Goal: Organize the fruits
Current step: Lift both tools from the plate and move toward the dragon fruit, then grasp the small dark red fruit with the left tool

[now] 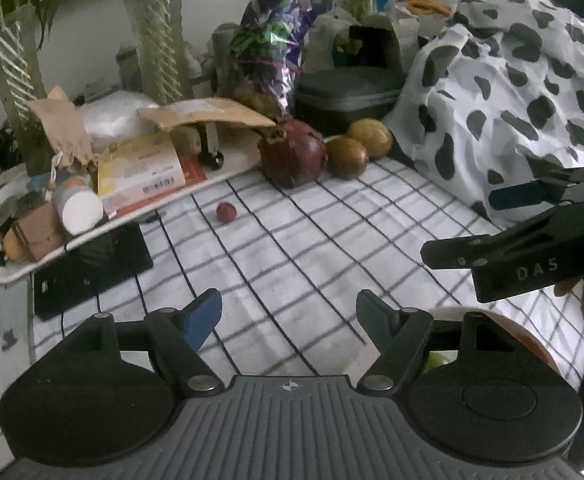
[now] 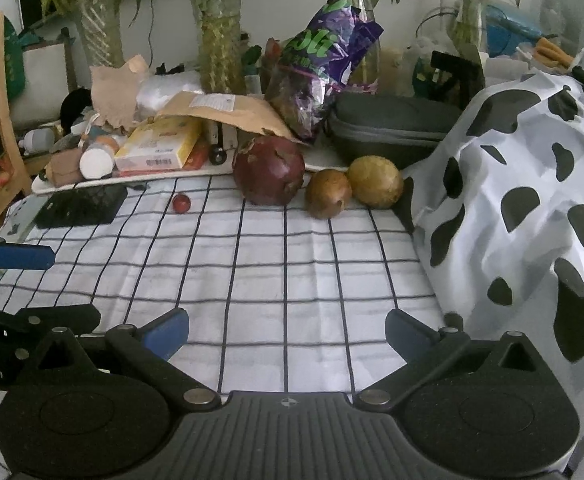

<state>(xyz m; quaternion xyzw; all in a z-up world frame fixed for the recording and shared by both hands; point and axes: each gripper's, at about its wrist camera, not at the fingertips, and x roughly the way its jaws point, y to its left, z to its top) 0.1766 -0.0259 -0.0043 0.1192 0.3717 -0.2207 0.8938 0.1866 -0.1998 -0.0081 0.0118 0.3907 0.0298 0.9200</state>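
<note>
Fruit is seen ahead of both tongs, well apart from them, on the checked cloth [image 2: 292, 272]: a pomegranate [image 2: 269, 170], two brown fruits [image 2: 328, 194] touching each other just right of it, and a small red fruit [image 2: 181, 203] to its left. The left tongs [image 1: 287, 316] and right tongs [image 2: 287, 332] are released, nothing between them.

From right wrist view: pomegranate [image 2: 269, 170] at 12 o'clock on checked cloth [image 2: 292, 280], w/ two round fruits [image 2: 328, 194] [image 2: 376, 182] touching each other just to its right, 1 o'clock. Small fruit [image 2: 181, 203] alone at 11. Tray [image 2: 131, 178] w/ boxes behind. Spotted fabric [image 2: 532, 200] at 3.
</note>
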